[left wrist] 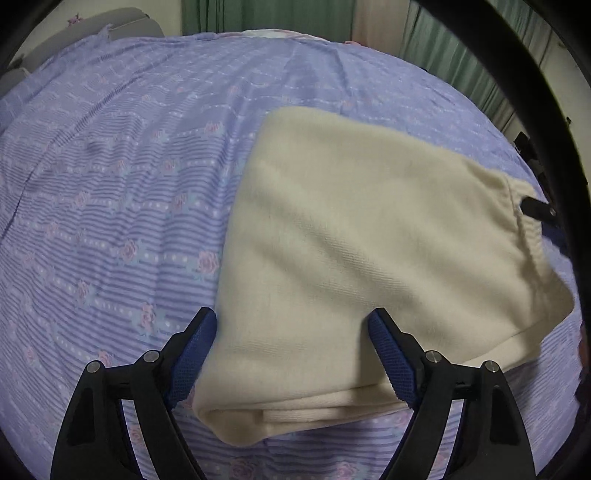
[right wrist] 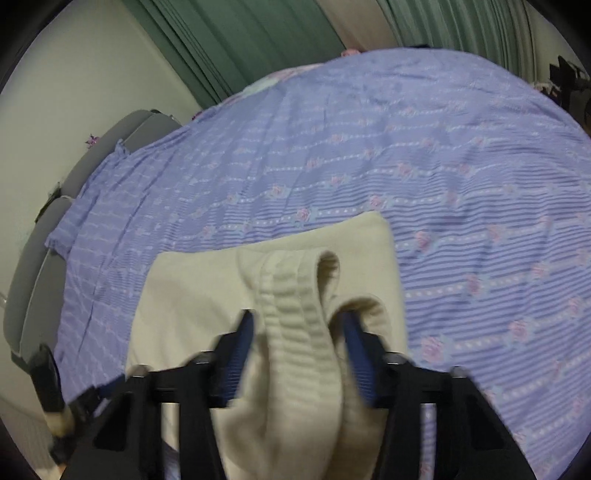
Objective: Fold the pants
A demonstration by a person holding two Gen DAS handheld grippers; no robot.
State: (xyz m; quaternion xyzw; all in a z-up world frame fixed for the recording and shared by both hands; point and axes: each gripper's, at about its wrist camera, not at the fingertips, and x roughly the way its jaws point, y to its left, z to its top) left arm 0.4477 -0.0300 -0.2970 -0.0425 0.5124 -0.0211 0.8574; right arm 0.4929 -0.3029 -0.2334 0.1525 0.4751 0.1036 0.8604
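Cream pants (left wrist: 354, 236) lie folded on floral bedspread (left wrist: 110, 206), green curtains (left wrist: 258, 14) behind.

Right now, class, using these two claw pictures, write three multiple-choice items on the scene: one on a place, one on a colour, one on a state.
1. Where do the pants lie?
A. on the bedspread
B. on a chair
C. on the floor

2. What colour are the pants?
A. black
B. cream
C. red

3. How does the left claw stand?
A. shut on a curtain
B. out of view
C. open, astride the pants' folded edge

Key:
1 A, striped purple cloth shows all round the pants.
2 B, the knit is pale cream in both views.
3 C, both blue pads stand apart with the fold between them.
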